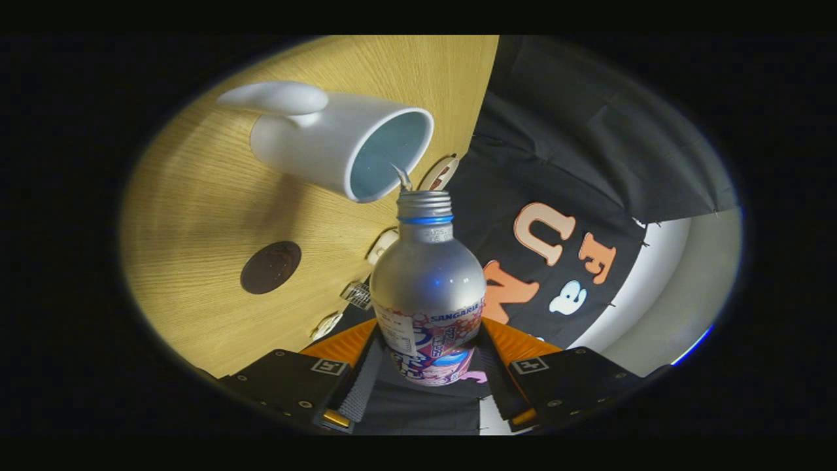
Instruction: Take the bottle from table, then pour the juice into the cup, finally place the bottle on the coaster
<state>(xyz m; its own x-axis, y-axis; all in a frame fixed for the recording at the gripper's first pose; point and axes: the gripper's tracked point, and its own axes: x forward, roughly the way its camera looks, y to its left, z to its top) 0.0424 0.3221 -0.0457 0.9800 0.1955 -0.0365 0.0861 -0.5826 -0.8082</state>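
Observation:
My gripper [428,356] is shut on the lower body of a silver bottle [428,275], both fingers pressing its labelled sides. The bottle is tilted, its open threaded neck pointing at the rim of a white cup [340,147] with a handle and a pale blue inside. A thin stream of liquid [402,178] runs from the bottle's mouth into the cup. The cup stands on the wooden table [196,216]. A dark round coaster [271,267] lies on the table beside the bottle, well apart from the cup.
Small white items [382,245] and a dark tag [356,294] lie along the table's edge behind the bottle. Another round item [439,174] sits at that edge just beyond the cup. The booth's black cloth wall [588,163] hangs past the table.

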